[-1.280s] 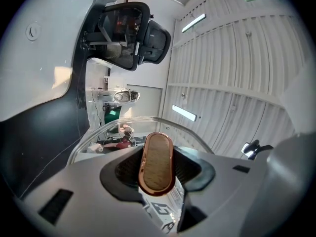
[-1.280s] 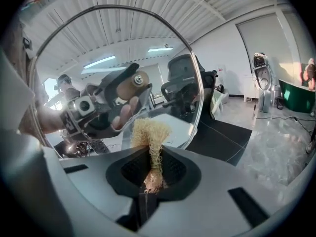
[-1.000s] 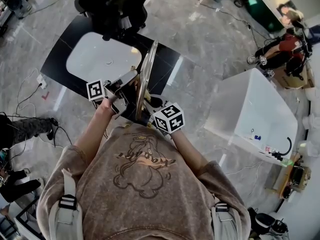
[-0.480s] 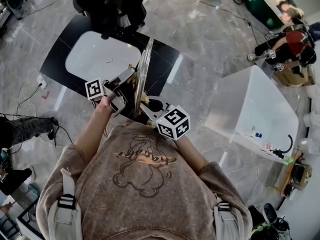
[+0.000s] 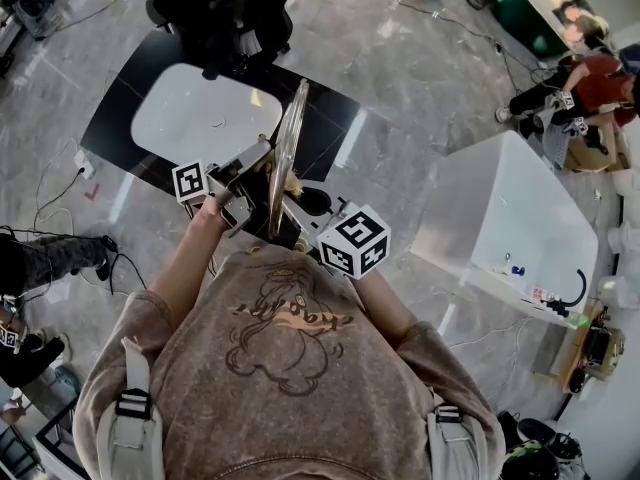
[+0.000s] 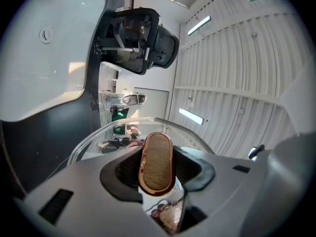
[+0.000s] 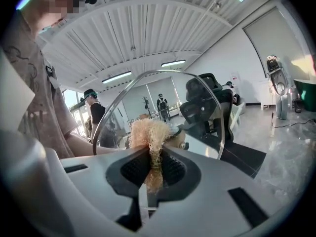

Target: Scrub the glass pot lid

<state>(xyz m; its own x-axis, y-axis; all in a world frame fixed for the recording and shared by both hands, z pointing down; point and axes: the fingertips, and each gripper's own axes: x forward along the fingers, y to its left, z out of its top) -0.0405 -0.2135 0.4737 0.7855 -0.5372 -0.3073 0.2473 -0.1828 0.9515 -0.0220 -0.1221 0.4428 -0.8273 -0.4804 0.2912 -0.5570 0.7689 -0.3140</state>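
Observation:
The glass pot lid (image 5: 286,153) stands on edge in front of the person, over the black counter. My left gripper (image 5: 260,172) is shut on the lid's handle (image 6: 157,162), a wood-toned oval with a copper rim, and the glass rim (image 6: 148,121) arches behind it. From the lid's other side my right gripper (image 5: 299,198) is shut on a tan fibrous scrubber (image 7: 149,136). The scrubber's tuft lies against the glass of the lid (image 7: 202,107), whose metal rim curves over it.
A white sink basin (image 5: 200,113) is set in the black countertop (image 5: 118,103) just beyond the lid. A black office chair (image 5: 230,8) stands behind it. At the right is a white box-shaped table (image 5: 500,218). Cables lie on the floor at left, and other people are at the upper right.
My right gripper has risen along the lid with the scrubber, and its marker cube looks larger and further right. The left gripper and the lid have stayed put.

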